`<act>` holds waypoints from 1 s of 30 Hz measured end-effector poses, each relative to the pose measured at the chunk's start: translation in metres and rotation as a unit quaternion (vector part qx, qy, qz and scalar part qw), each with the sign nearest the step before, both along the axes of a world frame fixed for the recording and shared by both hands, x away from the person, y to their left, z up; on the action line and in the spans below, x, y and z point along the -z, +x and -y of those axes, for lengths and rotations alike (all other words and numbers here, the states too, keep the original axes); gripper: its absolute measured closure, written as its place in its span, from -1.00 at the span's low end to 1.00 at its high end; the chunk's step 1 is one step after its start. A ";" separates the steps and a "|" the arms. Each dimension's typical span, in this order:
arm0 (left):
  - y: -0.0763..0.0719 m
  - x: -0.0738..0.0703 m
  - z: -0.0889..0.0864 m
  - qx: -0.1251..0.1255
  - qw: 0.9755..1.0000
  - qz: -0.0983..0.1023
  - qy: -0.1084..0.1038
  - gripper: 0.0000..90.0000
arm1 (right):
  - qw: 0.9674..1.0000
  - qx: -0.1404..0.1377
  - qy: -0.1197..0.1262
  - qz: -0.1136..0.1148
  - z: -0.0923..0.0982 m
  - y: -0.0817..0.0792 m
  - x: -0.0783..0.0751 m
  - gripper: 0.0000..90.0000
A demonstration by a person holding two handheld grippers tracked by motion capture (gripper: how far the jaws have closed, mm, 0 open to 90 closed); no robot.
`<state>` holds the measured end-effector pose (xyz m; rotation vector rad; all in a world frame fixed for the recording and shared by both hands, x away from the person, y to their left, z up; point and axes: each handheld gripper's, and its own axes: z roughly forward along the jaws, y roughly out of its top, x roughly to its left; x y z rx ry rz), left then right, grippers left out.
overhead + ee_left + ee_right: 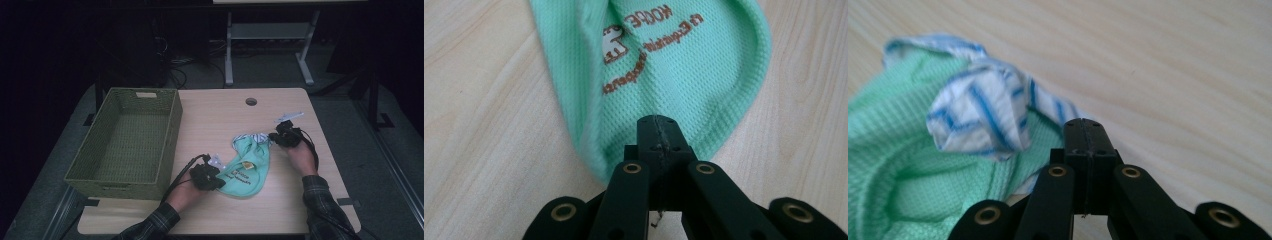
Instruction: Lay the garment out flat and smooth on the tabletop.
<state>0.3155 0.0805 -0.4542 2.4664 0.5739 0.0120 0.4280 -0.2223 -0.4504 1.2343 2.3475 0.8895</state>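
Clearly the mint-green cloth (248, 167) is stretched between the two hands, its long axis running from the left gripper (216, 181) at the near rounded end to the right gripper (274, 137) at the far end, where a white lining with blue stripes (979, 117) is bunched up. Each gripper's fingers are closed on its own end of the fabric, so neither hand is nearer than the other. The cloth lies on the worktop (215, 120), to the right of the woven basket (172, 130) and apart from it. It is waffle-textured, with brown embroidered lettering (649, 37) and a stitched hem.
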 end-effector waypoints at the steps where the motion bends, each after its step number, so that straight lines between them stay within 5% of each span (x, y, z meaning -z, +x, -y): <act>1: 0.000 0.000 0.000 0.001 1.000 0.001 0.000 0.99 | 1.000 0.000 0.004 0.005 0.001 0.000 -0.004 1.00; 6: 0.001 0.000 0.000 0.004 1.000 0.004 0.004 0.99 | 0.999 -0.022 0.026 0.018 -0.004 -0.003 -0.026 0.94; 15: 0.001 0.000 0.000 0.004 1.000 0.002 0.003 0.99 | 0.996 -0.077 0.055 0.008 -0.044 -0.005 -0.038 0.76; 22: 0.000 0.000 0.001 0.000 1.000 0.001 0.000 0.99 | 0.993 -0.109 0.036 -0.014 -0.078 -0.004 -0.025 0.66; 30: 0.001 0.000 0.000 0.007 1.000 0.003 0.005 0.99 | 0.993 -0.104 0.026 -0.039 -0.091 0.003 0.000 0.60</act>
